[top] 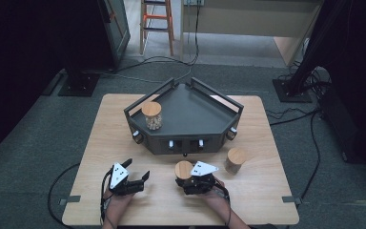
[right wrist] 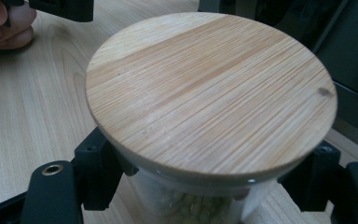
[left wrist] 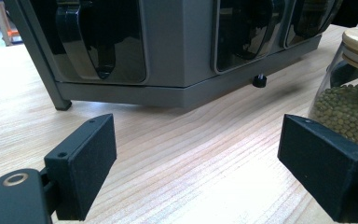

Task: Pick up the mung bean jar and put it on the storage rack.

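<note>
Jar (top: pixel 184 170) w/ wood lid sits near worktop's (top: pixel 267 200) front edge, pinched below lid by right hand-held gripper (top: pixel 189 180), prob. for lifting to tray (top: pixel 190 114); left hand-held gripper (top: pixel 136 171) spread, idle.

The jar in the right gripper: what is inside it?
Through the glass of the jar, small round green beans fill the lower part. From above, its bamboo lid covers the contents, so the right gripper view reveals little.
</note>
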Tool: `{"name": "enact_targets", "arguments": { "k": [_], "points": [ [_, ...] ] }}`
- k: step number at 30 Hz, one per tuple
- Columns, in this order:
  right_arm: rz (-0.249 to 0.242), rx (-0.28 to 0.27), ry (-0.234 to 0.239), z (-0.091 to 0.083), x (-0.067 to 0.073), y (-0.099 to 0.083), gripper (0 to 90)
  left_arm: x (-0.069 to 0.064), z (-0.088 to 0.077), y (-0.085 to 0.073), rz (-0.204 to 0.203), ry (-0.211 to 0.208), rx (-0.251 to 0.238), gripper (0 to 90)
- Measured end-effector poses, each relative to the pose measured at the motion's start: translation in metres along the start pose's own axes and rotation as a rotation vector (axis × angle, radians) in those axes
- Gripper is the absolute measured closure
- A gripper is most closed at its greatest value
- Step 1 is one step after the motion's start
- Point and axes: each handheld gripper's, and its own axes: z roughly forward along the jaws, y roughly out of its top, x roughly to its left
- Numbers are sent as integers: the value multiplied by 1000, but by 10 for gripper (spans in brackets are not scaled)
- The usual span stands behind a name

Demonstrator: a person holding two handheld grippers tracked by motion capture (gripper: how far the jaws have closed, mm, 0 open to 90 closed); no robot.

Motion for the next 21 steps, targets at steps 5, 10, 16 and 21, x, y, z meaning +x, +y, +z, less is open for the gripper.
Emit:
{"name": "enact_targets", "arguments": {
  "k": [5, 10, 16, 21],
  "points": [
    [-3, -4, 1, 0, 1, 0, 252, 0, 0, 0, -1, -1, 1, 114],
    [11, -7, -2, -1, -1, 0, 253, 0, 0, 0, 0, -2, 0, 114],
    [21, -14, 0, -4, -3, 1, 253, 1, 0, 0, -3, -3, 1, 114],
    [29, -11, 8, -6, -4, 5, 253, 1, 0, 0, -5, -1, -1, 114]
  ]
}}
